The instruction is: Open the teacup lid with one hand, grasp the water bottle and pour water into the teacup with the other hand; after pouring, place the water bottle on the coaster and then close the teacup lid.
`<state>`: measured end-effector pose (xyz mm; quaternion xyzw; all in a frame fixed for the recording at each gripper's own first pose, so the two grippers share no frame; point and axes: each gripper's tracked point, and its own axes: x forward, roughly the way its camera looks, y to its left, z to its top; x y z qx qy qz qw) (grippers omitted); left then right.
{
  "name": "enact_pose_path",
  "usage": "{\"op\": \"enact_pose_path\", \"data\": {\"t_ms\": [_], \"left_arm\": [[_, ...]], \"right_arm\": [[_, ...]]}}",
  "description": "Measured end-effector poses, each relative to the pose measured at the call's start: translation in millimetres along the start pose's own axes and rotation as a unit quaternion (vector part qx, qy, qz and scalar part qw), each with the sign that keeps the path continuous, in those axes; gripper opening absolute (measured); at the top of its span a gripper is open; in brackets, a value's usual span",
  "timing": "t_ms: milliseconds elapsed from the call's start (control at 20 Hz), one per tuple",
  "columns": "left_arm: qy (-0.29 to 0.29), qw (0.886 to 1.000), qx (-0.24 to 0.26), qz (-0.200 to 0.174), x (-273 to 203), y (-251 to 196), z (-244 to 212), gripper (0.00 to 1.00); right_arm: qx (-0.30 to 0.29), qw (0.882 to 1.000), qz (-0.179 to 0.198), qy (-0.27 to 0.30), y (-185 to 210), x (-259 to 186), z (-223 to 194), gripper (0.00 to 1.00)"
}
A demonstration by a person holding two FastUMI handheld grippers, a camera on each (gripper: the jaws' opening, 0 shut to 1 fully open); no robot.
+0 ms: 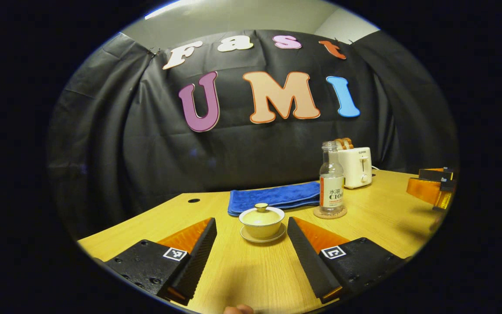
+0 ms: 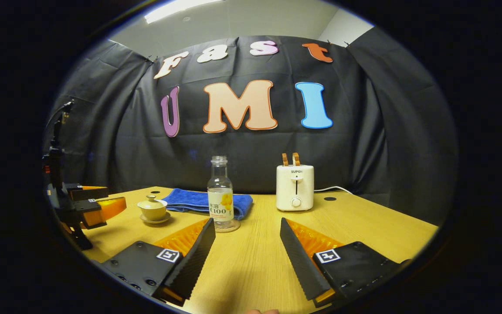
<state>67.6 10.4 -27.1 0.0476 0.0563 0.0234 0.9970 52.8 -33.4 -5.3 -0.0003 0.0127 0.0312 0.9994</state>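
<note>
A pale lidded teacup [image 1: 262, 221] on its saucer stands on the wooden table straight ahead of my left gripper [image 1: 251, 226], which is open, its fingers flanking the cup from nearer the camera. The lid [image 1: 261, 214] sits on the cup. A clear uncapped water bottle [image 1: 331, 180] stands upright on a round coaster [image 1: 330, 213] to the cup's right. In the right gripper view, the bottle [image 2: 220, 194] stands just beyond my right gripper [image 2: 246, 229], which is open and empty. The teacup [image 2: 153, 209] is farther left there, beside the left gripper [image 2: 87, 205].
A folded blue cloth [image 1: 275, 197] lies behind the cup and bottle. A white toaster [image 2: 295, 187] with bread in its slots stands at the back, its cord trailing right. The black booth wall closes off the rear of the table [image 2: 364, 226].
</note>
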Motion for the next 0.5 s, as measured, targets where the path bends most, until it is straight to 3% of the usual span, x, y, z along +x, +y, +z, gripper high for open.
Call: {"op": "enact_pose_path", "data": {"t_ms": [50, 100, 150, 200, 250, 300, 500], "left_arm": [[0.001, 1.000, -0.003, 0.002, -8.2, 1.3, -1.7, 0.95], [-0.001, 1.000, -0.009, 0.005, -15.9, 3.9, -1.4, 0.95], [-0.001, 1.000, -0.017, 0.007, -23.3, 5.5, -1.5, 0.95], [0.001, 1.000, -0.023, 0.010, -29.0, 6.7, -1.5, 0.95], [0.004, 0.999, -0.027, 0.016, -34.1, 8.8, -3.4, 0.95], [0.006, 0.999, -0.028, 0.021, -37.4, 10.3, -4.0, 0.95], [-0.001, 0.999, -0.042, 0.035, -44.5, 15.4, -1.5, 0.95]], "right_arm": [[0.000, 1.000, 0.002, 0.001, 5.5, -4.1, -0.8, 0.92], [0.000, 1.000, 0.007, 0.001, 10.1, -8.0, -0.7, 1.00], [0.000, 1.000, 0.012, 0.002, 15.8, -11.8, -1.1, 1.00], [0.000, 1.000, 0.017, 0.002, 20.1, -15.8, -1.6, 0.92], [0.001, 1.000, 0.020, 0.002, 23.1, -19.5, -1.1, 1.00], [0.001, 1.000, 0.024, 0.002, 25.6, -23.6, -0.8, 0.96], [0.001, 1.000, 0.030, 0.003, 32.0, -30.8, -1.3, 0.96]]}}
